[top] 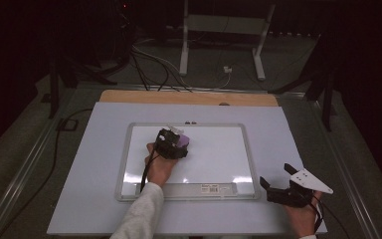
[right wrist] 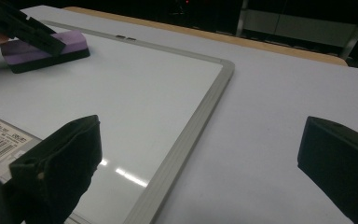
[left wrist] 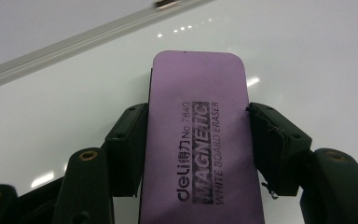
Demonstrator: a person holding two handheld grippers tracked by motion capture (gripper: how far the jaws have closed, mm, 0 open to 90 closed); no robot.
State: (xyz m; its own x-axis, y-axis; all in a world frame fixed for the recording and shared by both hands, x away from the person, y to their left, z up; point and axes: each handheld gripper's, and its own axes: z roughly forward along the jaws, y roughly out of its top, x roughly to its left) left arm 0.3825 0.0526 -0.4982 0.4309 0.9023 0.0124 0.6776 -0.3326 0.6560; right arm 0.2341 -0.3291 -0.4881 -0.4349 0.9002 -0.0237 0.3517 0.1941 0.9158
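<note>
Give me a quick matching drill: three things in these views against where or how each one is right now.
1. purple rectangular whiteboard eraser
2. right gripper
3. silver-framed whiteboard

a. open, off the board's right corner
b. lying flat on the white table sheet
c. clamped between the left gripper's jaws

Pairs: 1-c, 2-a, 3-b

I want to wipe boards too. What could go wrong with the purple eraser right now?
The left gripper pinches the purple eraser only by its two long sides, so a hard push might twist it loose. The whiteboard lies flat with nothing holding it; the right gripper rests open beside its corner, so wiping could slide the board. The eraser is near the top frame and might bump it.
</note>
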